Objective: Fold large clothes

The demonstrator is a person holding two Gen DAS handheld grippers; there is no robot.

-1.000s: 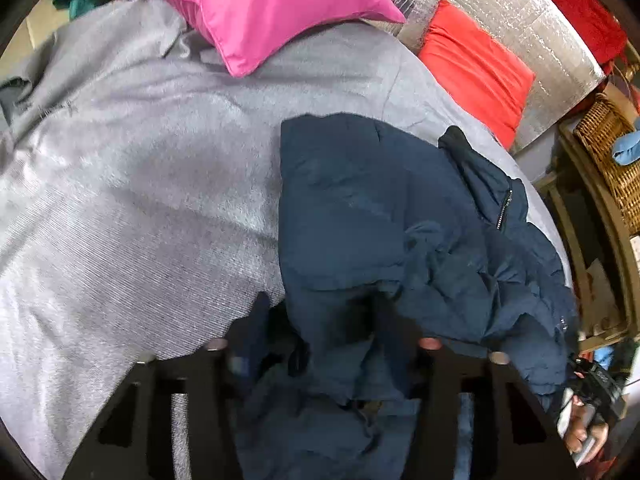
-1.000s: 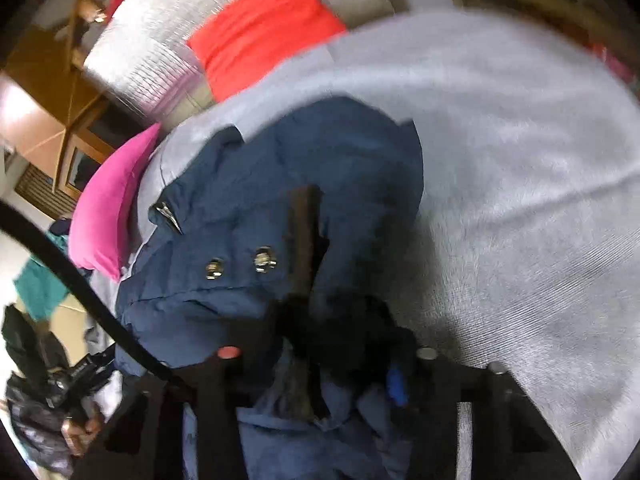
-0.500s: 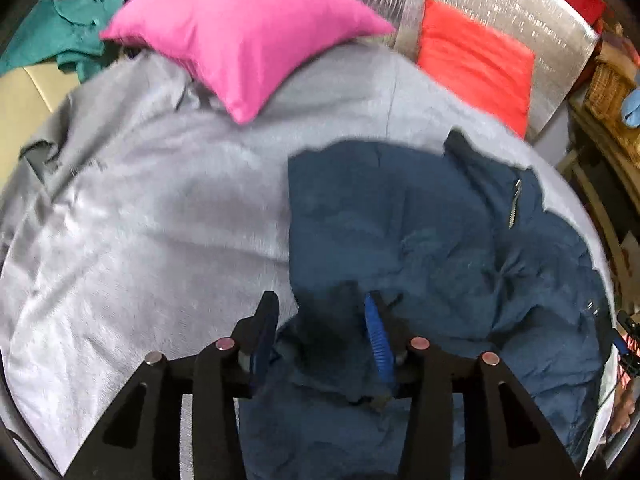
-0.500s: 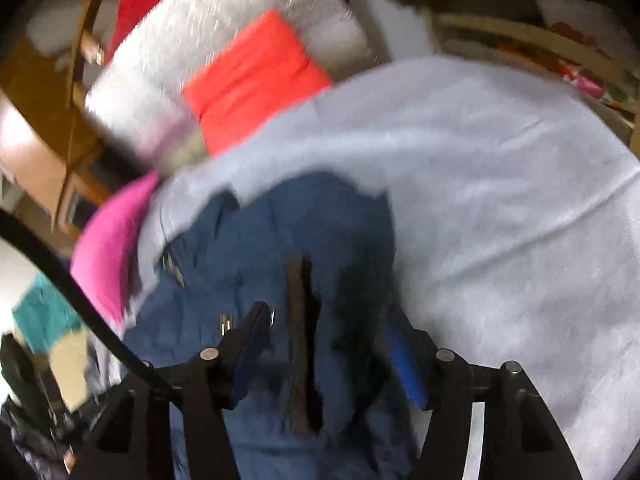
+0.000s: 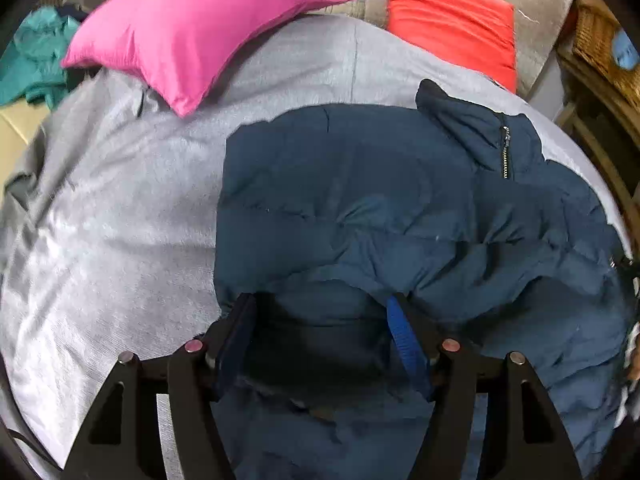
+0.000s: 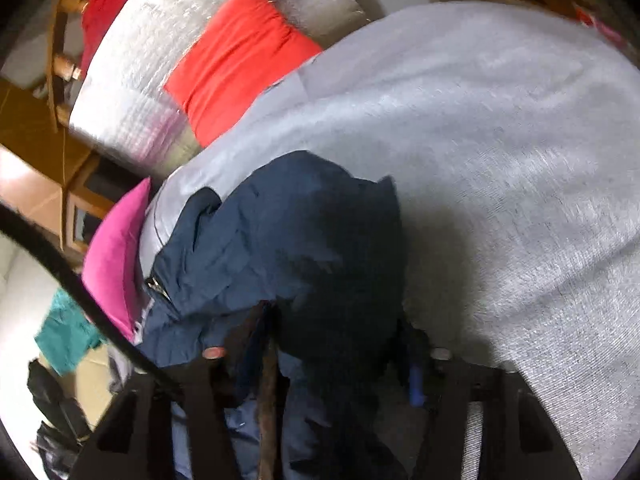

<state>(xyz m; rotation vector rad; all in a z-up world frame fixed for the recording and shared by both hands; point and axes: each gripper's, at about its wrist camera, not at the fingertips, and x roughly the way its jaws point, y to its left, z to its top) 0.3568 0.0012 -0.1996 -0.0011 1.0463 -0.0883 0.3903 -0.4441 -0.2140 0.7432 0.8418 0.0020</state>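
Jacket [image 5: 360,200] on grey blanket [image 5: 120,220] — left gripper [image 5: 320,320] jaws just opening.

The left gripper [image 5: 320,340] has just been opening, its jaws apart over a fold of the dark blue jacket [image 5: 380,200], which lies on the grey blanket [image 5: 120,220] near a pink pillow [image 5: 188,28] and a red cushion [image 5: 452,20].
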